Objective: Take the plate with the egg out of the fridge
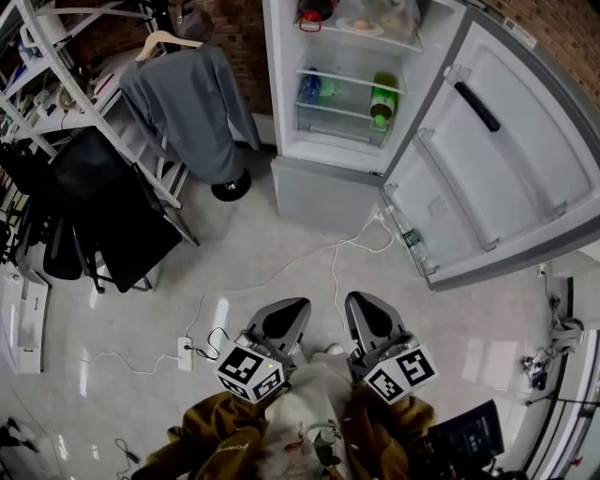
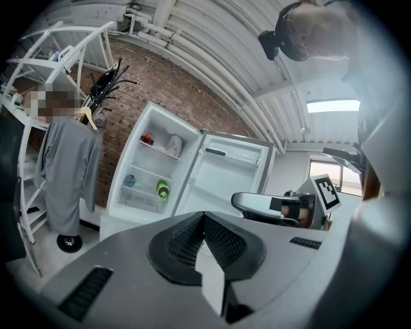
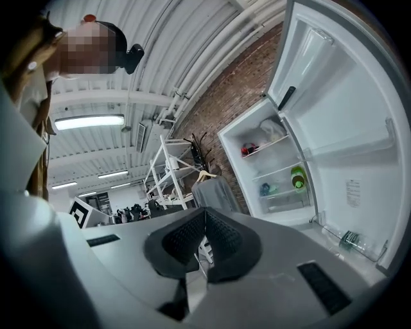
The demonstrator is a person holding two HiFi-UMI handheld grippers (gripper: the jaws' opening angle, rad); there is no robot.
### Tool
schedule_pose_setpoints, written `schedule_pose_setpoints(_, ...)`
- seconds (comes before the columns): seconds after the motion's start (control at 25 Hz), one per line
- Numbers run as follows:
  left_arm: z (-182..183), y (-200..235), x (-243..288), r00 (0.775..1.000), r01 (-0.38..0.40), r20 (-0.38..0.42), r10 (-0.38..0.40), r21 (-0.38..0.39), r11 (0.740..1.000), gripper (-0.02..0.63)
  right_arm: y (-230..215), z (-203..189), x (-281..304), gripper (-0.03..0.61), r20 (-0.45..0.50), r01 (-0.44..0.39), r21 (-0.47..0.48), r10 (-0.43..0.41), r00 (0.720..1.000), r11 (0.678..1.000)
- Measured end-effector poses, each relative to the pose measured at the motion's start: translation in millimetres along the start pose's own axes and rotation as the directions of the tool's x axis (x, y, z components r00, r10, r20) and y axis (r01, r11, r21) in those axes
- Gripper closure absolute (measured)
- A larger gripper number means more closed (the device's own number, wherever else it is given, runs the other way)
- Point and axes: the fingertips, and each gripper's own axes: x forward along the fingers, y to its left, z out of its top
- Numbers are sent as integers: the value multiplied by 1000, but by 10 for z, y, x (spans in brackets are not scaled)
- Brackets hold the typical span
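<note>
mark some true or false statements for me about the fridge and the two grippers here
1. The fridge has its door open. True.
2. The left gripper holds the plate. False: its jaws are together with nothing between them, and the plate sits on an upper shelf inside.
3. A green bottle is on a shelf lower than the plate. True.
4. The right gripper is wide open. False: its jaws are shut and empty.
5. In the head view a grey top hangs to the right of the fridge. False: the grey top hangs on a hanger to the left of it.
</note>
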Motion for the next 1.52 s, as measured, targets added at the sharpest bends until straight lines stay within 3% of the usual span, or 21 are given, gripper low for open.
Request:
schedule_pose_setpoints(0.52, -227, 284, -85, 996, 51, -65, -55, -53, 997, 606, -58, -47, 258, 572, 13, 98, -49, -97, 995, 994)
schedule_pose_setpoints(0.76, -211, 480, 126, 996, 42, -76, -45, -52, 998, 606, -256, -69, 474, 572, -9, 91, -34, -91, 996, 995)
schedule_pose_setpoints(1.0, -65, 862, 462, 997, 2, -73, -7, -69, 998, 606, -490, 3, 879, 572, -17, 61, -8, -62, 998, 998)
schedule_pose_setpoints(1.24, 196, 1097, 1141, 996, 36, -77, -39, -45, 998, 606, -1000, 213, 1284, 572, -24, 59, -12, -60, 998, 998)
schedule_pose_setpoints(1.52, 637, 1492, 1786, 999, 7, -42, -7, -12, 1000, 606, -1480, 617, 1874, 572, -10, 25, -67, -26, 1000, 997)
